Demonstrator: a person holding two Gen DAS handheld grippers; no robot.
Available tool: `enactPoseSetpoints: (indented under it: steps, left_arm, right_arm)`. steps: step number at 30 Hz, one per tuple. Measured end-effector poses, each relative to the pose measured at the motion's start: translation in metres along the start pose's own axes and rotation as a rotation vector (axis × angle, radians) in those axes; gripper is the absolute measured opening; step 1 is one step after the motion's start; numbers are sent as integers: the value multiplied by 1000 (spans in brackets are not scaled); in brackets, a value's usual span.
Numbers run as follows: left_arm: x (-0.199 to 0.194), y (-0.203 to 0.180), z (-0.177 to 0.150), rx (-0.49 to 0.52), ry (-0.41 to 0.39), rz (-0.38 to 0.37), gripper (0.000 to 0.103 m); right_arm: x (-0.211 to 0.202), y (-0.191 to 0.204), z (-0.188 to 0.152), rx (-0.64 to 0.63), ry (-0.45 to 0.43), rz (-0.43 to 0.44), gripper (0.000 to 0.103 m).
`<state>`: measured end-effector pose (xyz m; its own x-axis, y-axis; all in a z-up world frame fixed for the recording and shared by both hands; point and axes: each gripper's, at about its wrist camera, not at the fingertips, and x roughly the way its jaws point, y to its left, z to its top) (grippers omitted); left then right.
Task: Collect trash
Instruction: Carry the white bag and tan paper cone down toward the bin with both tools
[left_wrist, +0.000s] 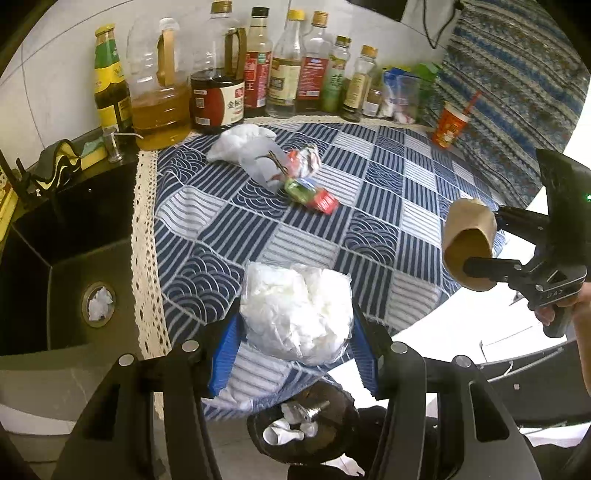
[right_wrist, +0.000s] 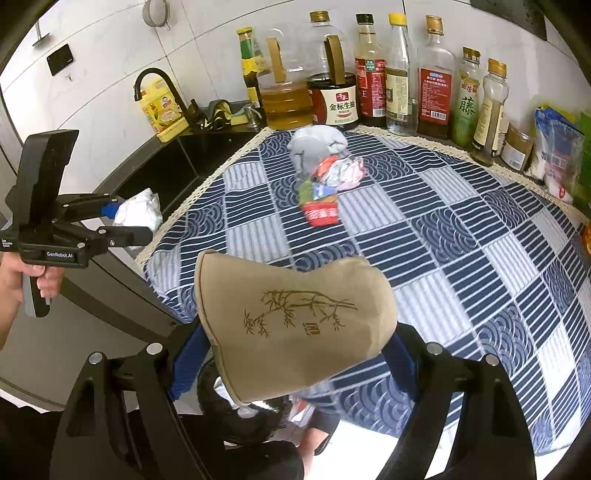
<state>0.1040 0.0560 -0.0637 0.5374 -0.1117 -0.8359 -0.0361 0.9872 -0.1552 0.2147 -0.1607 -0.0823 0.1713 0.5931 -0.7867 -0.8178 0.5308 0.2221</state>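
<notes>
Black bin (left_wrist: 295, 439) holds crumpled white paper (left_wrist: 291, 430).

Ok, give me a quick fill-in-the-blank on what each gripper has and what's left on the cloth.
1. The left gripper is shut on a clear bag of ____ crumpled paper.
2. The right gripper is shut on a tan ____ printed with a bamboo drawing.
3. The bin below the left gripper's fingers is ____ in colour.
4. More wrappers still lie on the blue checked ____.

Missing words: white; paper cup; black; tablecloth
</notes>
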Motion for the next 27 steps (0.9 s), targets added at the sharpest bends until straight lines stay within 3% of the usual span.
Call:
enactPoseSetpoints:
  steps: [12,27]
  left_arm:
    - [-28,-5,-41,55,-10,-42,52]
    - [-10,11,-96,-16,64,-97,52]
  right_arm:
    - [-10,52,-33,69,-36,-27,82]
    - [23,80,-80,243,32,-24,82]
